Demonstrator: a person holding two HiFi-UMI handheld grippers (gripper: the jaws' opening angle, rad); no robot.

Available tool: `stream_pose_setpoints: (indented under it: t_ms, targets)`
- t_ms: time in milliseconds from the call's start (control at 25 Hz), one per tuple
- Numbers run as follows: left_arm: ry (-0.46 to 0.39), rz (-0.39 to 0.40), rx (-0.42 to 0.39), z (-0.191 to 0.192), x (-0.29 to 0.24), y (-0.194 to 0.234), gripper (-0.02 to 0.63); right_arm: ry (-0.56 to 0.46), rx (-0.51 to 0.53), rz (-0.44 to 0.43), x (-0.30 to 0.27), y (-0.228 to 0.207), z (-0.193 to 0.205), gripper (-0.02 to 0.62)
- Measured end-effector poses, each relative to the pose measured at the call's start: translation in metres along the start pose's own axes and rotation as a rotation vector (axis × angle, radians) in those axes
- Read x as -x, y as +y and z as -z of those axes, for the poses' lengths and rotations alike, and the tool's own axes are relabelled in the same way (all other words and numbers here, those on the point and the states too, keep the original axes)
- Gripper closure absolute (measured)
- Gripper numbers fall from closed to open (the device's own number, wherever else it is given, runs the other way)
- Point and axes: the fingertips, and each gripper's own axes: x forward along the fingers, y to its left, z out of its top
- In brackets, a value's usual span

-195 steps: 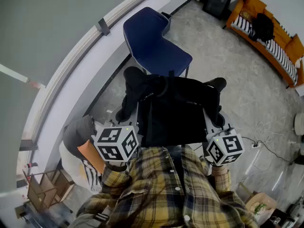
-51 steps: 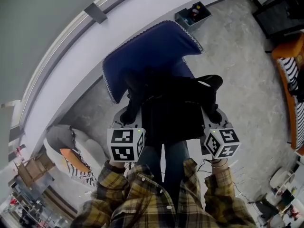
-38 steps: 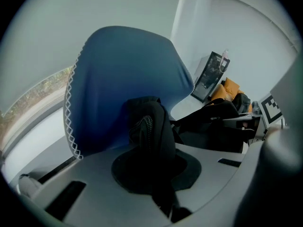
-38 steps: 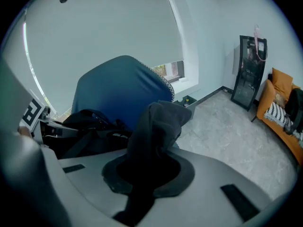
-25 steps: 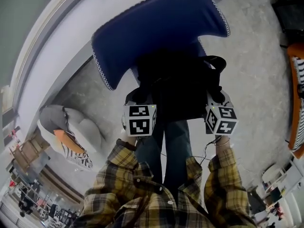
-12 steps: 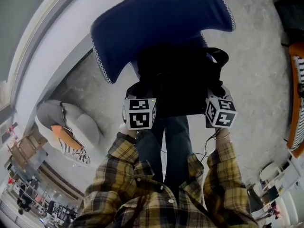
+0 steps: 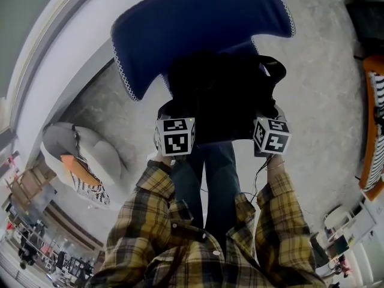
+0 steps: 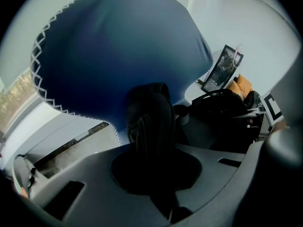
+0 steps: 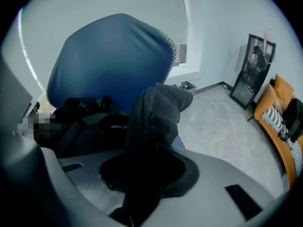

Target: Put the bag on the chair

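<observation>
A black bag (image 7: 222, 95) lies against the blue chair (image 7: 198, 29), in front of its backrest. My left gripper (image 7: 171, 111) is shut on the bag's left end; in the left gripper view the dark cloth (image 8: 149, 122) is pinched between the jaws before the chair back (image 8: 113, 51). My right gripper (image 7: 268, 114) is at the bag's right end. Its jaws have just been opening, and a slack fold of the bag (image 9: 158, 112) still stands between them. The chair (image 9: 109, 56) rises behind that fold. The pads themselves are hidden.
The person's legs in jeans (image 7: 207, 179) stand just before the chair. A grey seat with an orange cushion (image 7: 84, 161) is at the left by the wall. An orange sofa (image 7: 375, 131) runs along the right edge. A dark-framed mirror (image 9: 253, 70) leans on the far wall.
Over the earlier frames the chair came up close under the bag. In the last second both grippers and the bag sank a little onto the seat.
</observation>
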Motion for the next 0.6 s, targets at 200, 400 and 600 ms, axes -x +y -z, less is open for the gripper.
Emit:
stream_pose_setpoints:
  t_ms: [200,400,600]
  targets:
    - [-0.02,-0.016,0.013,-0.0003,0.0001,0.0016,0.569,0.002,-0.017,-0.007,-0.0034,-0.001,0.0027,0.491]
    - [-0.027,-0.021,0.023,-0.0004,-0.0033,0.0018,0.568,0.007,-0.049,-0.02,-0.0069,-0.0028,0.0042,0.489]
    - [-0.048,-0.01,0.063,-0.0018,-0.0014,0.0048,0.552,0.022,-0.066,-0.055,-0.0078,-0.0033,0.0049,0.474]
